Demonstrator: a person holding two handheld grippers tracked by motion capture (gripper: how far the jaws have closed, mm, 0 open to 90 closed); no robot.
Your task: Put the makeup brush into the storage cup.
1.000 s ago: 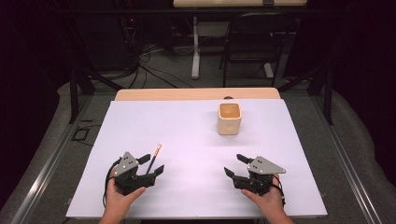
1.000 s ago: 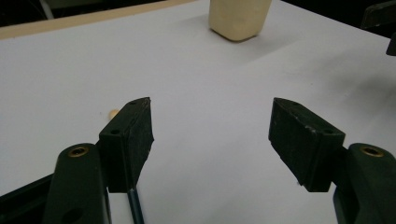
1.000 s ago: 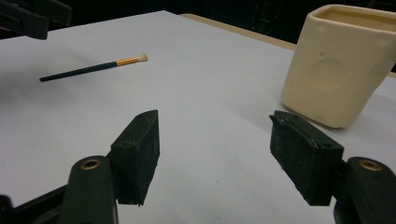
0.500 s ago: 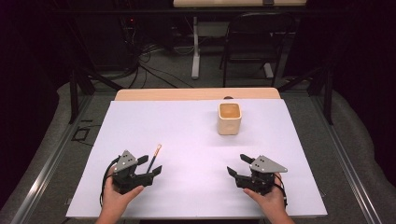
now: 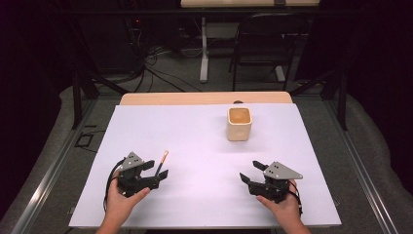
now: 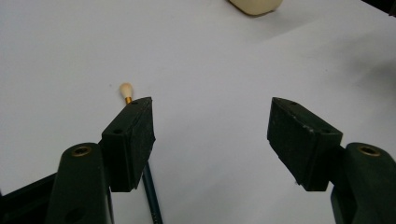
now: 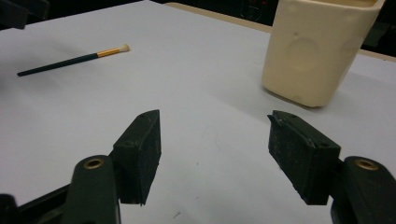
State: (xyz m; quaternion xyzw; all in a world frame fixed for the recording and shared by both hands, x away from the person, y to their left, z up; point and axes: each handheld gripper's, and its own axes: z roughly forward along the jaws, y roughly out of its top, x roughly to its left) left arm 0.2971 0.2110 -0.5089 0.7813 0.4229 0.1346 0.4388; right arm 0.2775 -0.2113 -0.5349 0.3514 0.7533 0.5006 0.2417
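Left gripper [image 5: 157, 170] spread, low over brush [image 5: 162, 162] lying flat on desk [image 5: 195, 146]; handle seems to run under one jaw, not pinched. Right gripper [image 5: 249, 174] spread, empty. Pre-grasp step: centre jaws on handle, close. Cup [image 5: 239, 123] upright farther back.

Two black jaws rise from the bottom of the left gripper view, set wide apart with bare white table [image 6: 210, 70] between them; the left gripper [image 6: 210, 119] grips nothing. A brush [image 6: 152, 191] lies on the table at lower left, its dark handle running up from the bottom edge and passing under the left jaw (whether it touches the jaw cannot be told). Its gold ferrule and pale tip peek out just above that jaw. At the top edge, right of centre, sits the base of a cream cup [image 6: 256, 5].
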